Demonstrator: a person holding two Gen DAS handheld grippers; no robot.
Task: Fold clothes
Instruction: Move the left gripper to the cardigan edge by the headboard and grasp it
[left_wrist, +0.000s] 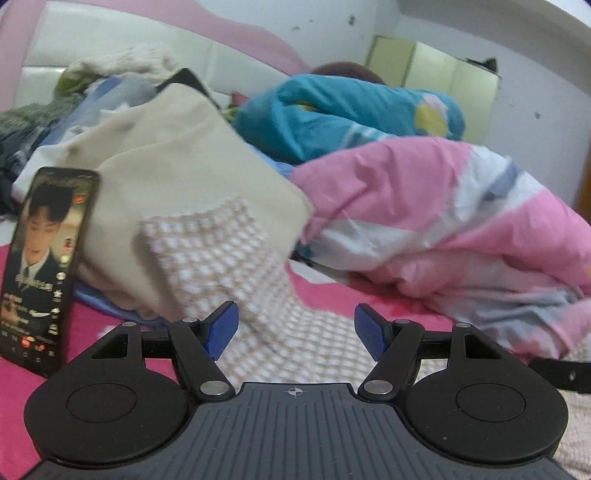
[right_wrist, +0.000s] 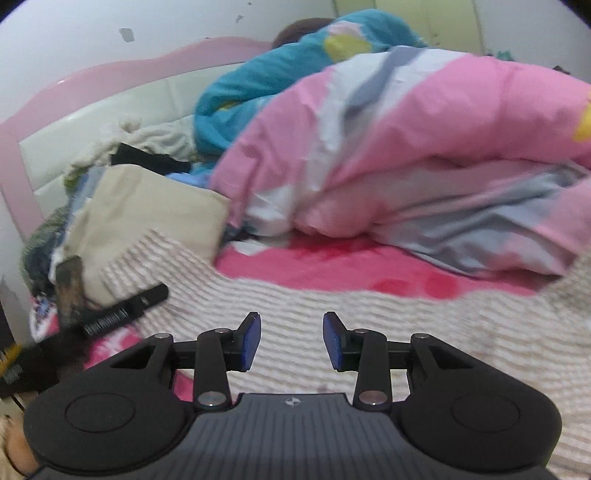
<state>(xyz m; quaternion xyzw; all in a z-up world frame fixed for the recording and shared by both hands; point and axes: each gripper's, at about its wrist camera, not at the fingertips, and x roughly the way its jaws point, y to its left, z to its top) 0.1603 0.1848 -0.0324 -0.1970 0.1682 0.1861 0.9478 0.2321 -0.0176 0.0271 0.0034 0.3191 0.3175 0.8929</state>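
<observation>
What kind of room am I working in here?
Most likely a bedroom: the work surface is a bed with a pink headboard, a rumpled pink and white duvet lies on it, and a pile of unfolded clothes sits near the headboard.

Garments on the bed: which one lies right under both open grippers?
The beige-and-white checked garment, spread flat on the pink sheet. The plain cream one sits behind it; the rest are piled by the headboard.

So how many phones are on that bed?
1. A phone with its screen lit stands propped against the beige folded cloth, left of the left gripper's fingers. Others could be hidden under the clothes.
</observation>
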